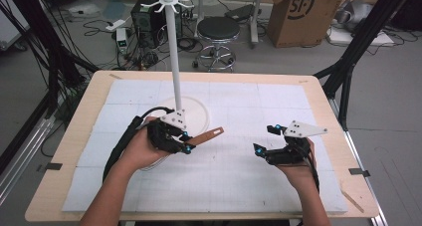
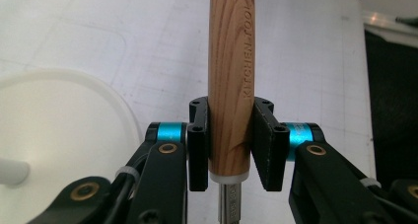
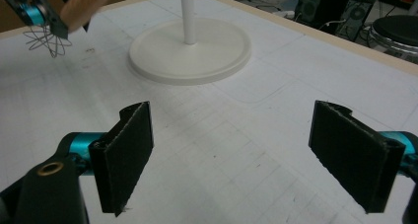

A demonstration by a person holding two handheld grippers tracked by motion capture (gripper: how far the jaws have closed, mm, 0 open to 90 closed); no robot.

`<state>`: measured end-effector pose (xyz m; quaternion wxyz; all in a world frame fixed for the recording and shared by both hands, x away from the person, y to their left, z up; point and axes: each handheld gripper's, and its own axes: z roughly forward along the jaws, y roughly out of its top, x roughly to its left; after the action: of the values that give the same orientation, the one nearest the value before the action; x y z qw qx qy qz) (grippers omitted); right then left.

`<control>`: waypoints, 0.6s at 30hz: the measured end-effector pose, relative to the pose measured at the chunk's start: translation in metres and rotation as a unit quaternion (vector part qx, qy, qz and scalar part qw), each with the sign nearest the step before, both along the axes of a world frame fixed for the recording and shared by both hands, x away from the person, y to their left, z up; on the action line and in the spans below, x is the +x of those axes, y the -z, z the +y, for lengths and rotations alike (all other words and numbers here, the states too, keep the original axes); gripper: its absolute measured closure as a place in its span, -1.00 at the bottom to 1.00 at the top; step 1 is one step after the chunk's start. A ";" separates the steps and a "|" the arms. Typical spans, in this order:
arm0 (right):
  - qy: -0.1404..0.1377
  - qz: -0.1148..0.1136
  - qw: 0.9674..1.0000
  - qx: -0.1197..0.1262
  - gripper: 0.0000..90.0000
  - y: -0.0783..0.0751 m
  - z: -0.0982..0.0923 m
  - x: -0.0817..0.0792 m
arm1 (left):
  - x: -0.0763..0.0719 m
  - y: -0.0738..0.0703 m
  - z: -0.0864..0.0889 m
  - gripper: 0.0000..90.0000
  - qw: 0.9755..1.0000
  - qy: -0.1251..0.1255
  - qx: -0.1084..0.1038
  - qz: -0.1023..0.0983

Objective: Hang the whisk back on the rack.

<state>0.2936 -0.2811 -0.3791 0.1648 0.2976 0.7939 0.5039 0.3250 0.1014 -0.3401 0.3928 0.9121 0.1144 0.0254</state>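
Observation:
A whisk with a wooden handle (image 1: 206, 135) is clamped in my left gripper (image 1: 185, 141), which is shut on it left of the table's middle. In the left gripper view both pads press the handle (image 2: 230, 86), marked KITCHEN TOOL, just above its metal shaft. The right gripper view shows the whisk's wire head (image 3: 47, 41) hanging above the mat at far left. A white hook stand (image 1: 174, 52) rises from a round base (image 1: 199, 117) just behind my left hand. My right gripper (image 1: 264, 139) stands open at the right, jaws wide apart over bare mat (image 3: 236, 155).
A white gridded mat (image 1: 239, 186) covers the wooden table. A thin wooden stick (image 1: 352, 198) lies near the table's front right corner. Beyond the far edge stand a black stool (image 1: 218, 29), a cardboard box (image 1: 303, 12) and cabled equipment.

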 end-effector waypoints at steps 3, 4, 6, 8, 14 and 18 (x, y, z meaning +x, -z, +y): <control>-0.001 0.001 1.000 -0.002 -0.64 0.000 0.000 0.000 | -0.001 -0.010 0.009 0.58 1.000 -0.010 -0.024 -0.005; -0.002 0.000 1.000 -0.002 -0.64 0.000 0.000 0.000 | -0.001 -0.015 0.012 0.58 1.000 -0.010 -0.028 -0.006; -0.002 -0.002 1.000 -0.002 -0.64 0.000 0.001 0.000 | -0.001 -0.022 0.017 0.58 0.999 -0.016 -0.044 -0.009; -0.001 -0.001 1.000 0.000 -0.64 0.000 0.001 0.000 | -0.001 -0.030 0.023 0.58 0.998 -0.022 -0.056 -0.014; -0.001 -0.003 1.000 -0.003 -0.64 0.000 0.001 0.000 | 0.004 -0.051 0.040 0.58 0.994 -0.033 -0.101 -0.017; -0.003 -0.001 1.000 -0.004 -0.64 0.001 0.002 0.000 | 0.006 -0.063 0.051 0.58 0.991 -0.040 -0.126 -0.019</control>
<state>0.2939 -0.2791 -0.3798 0.1653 0.2941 0.7968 0.5012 0.3313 0.1528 -0.2767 0.5052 0.8496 0.1452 0.0440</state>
